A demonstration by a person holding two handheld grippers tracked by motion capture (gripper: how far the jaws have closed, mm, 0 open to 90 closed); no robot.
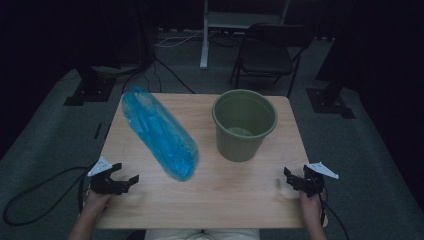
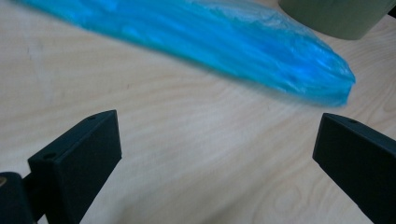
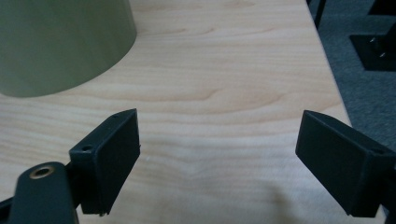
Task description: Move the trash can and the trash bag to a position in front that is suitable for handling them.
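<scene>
A long blue plastic bag [image 1: 158, 131] lies slantwise on the wooden table [image 1: 235, 197], from the far left corner toward the middle. An olive-green bucket [image 1: 244, 124] stands upright to its right, empty as far as I can see. My left gripper [image 1: 126, 182] hovers open near the front left edge, a short way from the bag's near end [image 2: 322, 79]. At the front right edge my right gripper [image 1: 288, 178] is open too, with bare table between its jaws [image 3: 217, 140]. The bucket's wall [image 3: 60, 42] is ahead and to the left of it.
A folding chair [image 1: 270, 50] and a white stand leg [image 1: 205, 35] are on the floor beyond the table. Black stand bases [image 1: 87, 90] and cables [image 1: 35, 200] lie on the carpet at both sides. The table's right edge [image 3: 334, 88] is close to my right gripper.
</scene>
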